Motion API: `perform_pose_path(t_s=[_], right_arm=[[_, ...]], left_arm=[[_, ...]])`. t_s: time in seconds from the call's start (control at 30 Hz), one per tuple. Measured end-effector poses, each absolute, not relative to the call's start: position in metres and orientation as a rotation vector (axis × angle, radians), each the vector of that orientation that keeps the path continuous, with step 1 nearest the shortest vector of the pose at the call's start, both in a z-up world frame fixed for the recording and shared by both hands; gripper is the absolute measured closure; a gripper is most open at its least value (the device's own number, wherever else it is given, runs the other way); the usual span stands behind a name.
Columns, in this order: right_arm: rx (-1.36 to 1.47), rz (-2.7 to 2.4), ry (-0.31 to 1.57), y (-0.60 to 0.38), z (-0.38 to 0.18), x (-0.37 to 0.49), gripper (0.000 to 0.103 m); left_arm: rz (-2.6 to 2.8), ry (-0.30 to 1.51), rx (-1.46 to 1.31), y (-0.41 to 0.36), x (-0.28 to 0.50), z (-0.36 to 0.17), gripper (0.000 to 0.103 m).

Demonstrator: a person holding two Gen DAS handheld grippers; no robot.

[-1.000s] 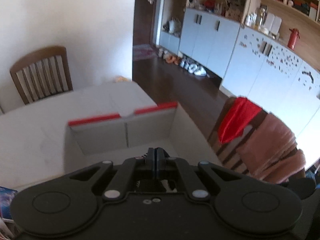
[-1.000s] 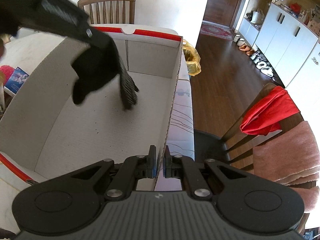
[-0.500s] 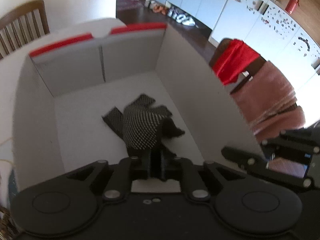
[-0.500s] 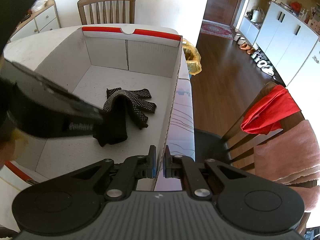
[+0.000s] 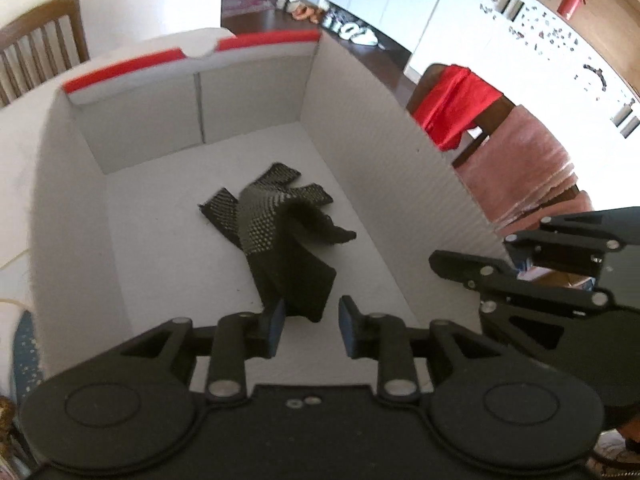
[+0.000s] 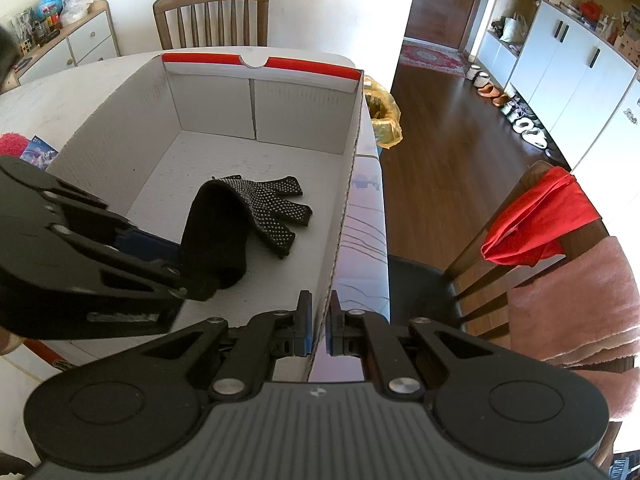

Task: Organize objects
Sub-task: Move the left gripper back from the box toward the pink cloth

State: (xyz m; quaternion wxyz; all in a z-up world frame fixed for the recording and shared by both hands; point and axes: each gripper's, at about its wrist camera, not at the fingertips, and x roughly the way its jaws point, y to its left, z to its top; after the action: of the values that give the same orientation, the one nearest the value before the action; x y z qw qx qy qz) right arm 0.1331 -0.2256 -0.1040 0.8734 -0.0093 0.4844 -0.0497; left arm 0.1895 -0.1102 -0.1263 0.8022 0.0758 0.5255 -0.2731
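Glove (image 5: 280,236) now lies on the floor of the box (image 5: 380,168), my left tongs (image 5: 311,326) opening off its cuff, right tongs (image 6: 318,322) clamped on the box wall; placement judged done.

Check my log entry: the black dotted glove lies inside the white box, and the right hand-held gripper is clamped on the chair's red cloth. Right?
Not quite. The right wrist view shows the right hand-held gripper clamped on the white box wall, not the red cloth. The black dotted glove does lie inside the box.
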Motion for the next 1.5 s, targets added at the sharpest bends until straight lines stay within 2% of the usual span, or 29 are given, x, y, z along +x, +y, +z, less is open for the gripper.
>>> perform_pose_path(t_s=[0.77, 0.87, 0.93, 1.03, 1.37, 1.5], right_arm=[[-0.044, -0.121, 1.031, -0.221, -0.1, 0.131, 0.098], [-0.045, -0.123, 1.035, -0.22, -0.1, 0.132, 0.098], [-0.045, -0.125, 1.037, -0.219, -0.099, 0.132, 0.098], [-0.044, -0.128, 1.039, -0.219, -0.099, 0.133, 0.098], [-0.05, -0.134, 1.048, -0.217, -0.1, 0.135, 0.098], [-0.05, -0.135, 1.051, -0.217, -0.1, 0.135, 0.097]], left_arm=[[-0.38, 0.882, 0.067, -0.031, 0.145, -0.051, 0.069], [-0.354, 0.857, 0.058, -0.02, 0.139, -0.045, 0.061], [-0.332, 0.846, 0.047, -0.011, 0.136, -0.042, 0.051], [-0.296, 0.821, 0.033, 0.001, 0.131, -0.037, 0.042], [-0.147, 0.785, -0.014, 0.046, 0.117, -0.035, 0.02], [-0.078, 0.777, -0.032, 0.066, 0.114, -0.036, 0.003]])
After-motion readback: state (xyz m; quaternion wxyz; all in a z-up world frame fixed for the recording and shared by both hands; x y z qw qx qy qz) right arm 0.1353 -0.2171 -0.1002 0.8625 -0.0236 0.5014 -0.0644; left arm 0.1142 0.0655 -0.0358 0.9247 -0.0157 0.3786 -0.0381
